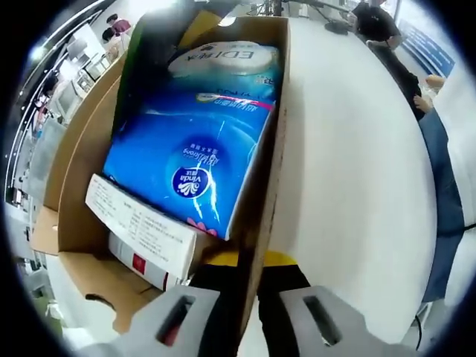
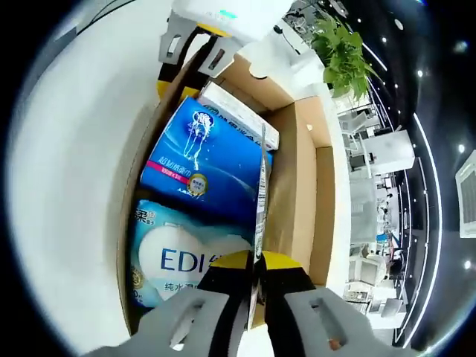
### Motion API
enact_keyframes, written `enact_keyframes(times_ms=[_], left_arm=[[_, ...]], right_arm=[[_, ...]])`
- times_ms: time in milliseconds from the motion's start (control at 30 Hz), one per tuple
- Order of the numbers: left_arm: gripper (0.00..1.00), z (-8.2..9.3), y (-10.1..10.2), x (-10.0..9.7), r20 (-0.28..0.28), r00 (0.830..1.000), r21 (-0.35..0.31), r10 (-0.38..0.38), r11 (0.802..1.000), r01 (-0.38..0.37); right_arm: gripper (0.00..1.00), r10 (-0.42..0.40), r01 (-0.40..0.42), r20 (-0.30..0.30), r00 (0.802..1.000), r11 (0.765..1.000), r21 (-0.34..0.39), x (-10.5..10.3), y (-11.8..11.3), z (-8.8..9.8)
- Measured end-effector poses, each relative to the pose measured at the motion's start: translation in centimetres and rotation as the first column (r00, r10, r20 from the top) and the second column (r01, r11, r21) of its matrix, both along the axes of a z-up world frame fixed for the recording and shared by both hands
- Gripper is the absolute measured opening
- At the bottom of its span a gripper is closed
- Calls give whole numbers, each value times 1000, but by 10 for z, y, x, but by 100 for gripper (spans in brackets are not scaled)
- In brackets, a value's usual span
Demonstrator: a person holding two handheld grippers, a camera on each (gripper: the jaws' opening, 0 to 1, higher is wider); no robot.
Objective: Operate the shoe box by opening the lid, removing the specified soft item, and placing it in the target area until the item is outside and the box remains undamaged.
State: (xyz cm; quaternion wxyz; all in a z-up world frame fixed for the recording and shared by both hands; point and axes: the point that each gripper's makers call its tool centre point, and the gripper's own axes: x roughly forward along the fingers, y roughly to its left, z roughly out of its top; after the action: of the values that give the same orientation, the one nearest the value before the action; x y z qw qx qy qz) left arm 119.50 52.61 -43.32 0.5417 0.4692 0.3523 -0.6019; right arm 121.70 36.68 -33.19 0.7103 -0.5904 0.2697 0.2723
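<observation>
the left gripper [image 1: 249,316] is seen closed down on the right-hand wall of the shoe box [image 1: 277,141], the cardboard edge running up between its two jaws. the right gripper [image 2: 256,312] is likewise pinched on a thin cardboard edge at the opposite end of the box, with almost no gap left. in the right gripper view the left gripper appears at the far end of the box.

the lid is already off or folded back, and the interior is exposed. inside, a blue tissue pack [image 1: 186,160] lies tilted, beside a white-and-blue wipes pack [image 1: 223,63], with a white carton [image 1: 137,223] wedged against the blue pack at the left gripper's end. which soft item is specified cannot be told.

the box is judged to be steadied by both ends. one grip should be released gently, the walls should not be bent outward, and the soft pack should be taken by its loose film and lifted straight up. the white table [image 1: 349,171] alongside offers a placing area.
</observation>
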Motion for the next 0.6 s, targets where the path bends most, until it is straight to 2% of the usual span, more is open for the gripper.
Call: enact_keyframes(times_ms=[133, 333, 467, 600], left_arm=[[6, 0, 0, 0, -3, 1000, 1, 3, 1000, -3], [6, 1, 0, 0, -3, 1000, 1, 4, 1000, -4], [6, 1, 0, 0, -2, 1000, 1, 2, 1000, -2], [6, 1, 0, -1, -4, 1000, 2, 6, 1000, -6]], right_arm=[[2, 32, -32, 20, 999, 999, 7, -4, 7, 11], [2, 35, -37, 47, 998, 999, 34, -9, 9, 27], [2, 42, -44, 74, 996, 999, 25, -12, 4, 38], [2, 17, -20, 107, 994, 1000, 23, -18, -14, 52]])
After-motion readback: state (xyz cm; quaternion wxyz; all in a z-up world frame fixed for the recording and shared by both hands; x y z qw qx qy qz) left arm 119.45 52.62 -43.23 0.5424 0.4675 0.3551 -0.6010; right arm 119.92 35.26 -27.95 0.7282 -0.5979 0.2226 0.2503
